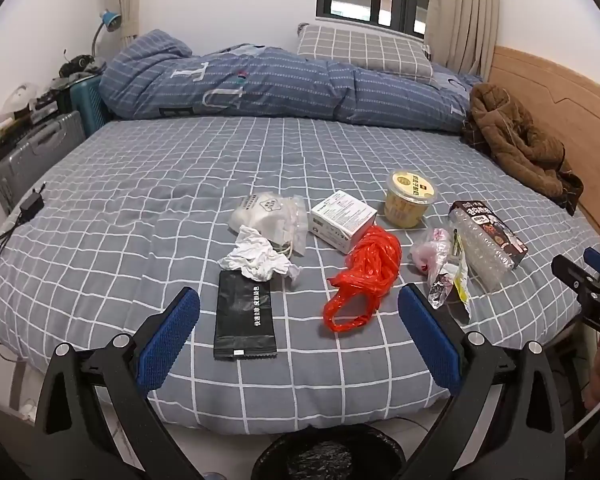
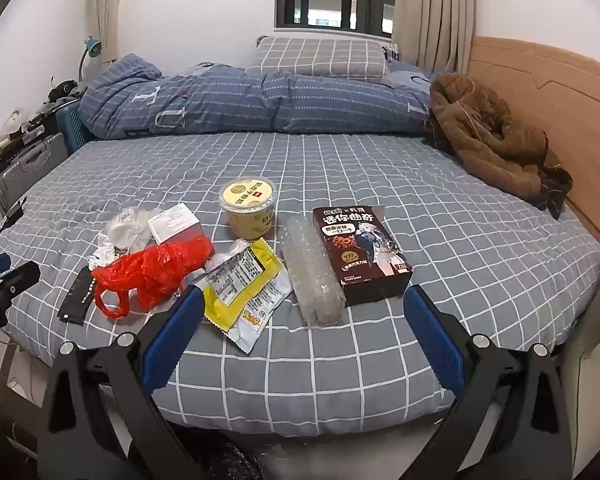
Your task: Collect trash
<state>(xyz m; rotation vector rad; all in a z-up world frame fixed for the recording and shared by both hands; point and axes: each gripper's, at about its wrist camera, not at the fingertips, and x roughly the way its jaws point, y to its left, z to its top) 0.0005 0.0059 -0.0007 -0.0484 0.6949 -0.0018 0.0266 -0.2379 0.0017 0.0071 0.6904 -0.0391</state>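
Trash lies on the grey checked bed [image 1: 140,208]: a black packet [image 1: 244,320], crumpled white tissue [image 1: 256,258], a clear mask bag [image 1: 272,216], a white box [image 1: 342,216], a red plastic bag [image 1: 366,276], a yellow cup [image 1: 410,200], a yellow-silver wrapper [image 2: 240,284], a clear plastic tray [image 2: 312,268] and a brown cookie box [image 2: 360,252]. My left gripper [image 1: 300,312] is open and empty above the near bed edge, between packet and red bag. My right gripper [image 2: 304,316] is open and empty, near the wrapper and tray. A black-lined bin [image 1: 328,456] sits below.
A folded blue duvet [image 1: 260,80] and pillow [image 1: 364,52] lie at the back. A brown coat [image 1: 516,140] lies by the wooden headboard [image 1: 560,96]. Suitcases [image 1: 32,152] stand left of the bed. A charger with cable [image 1: 30,202] lies at the left edge.
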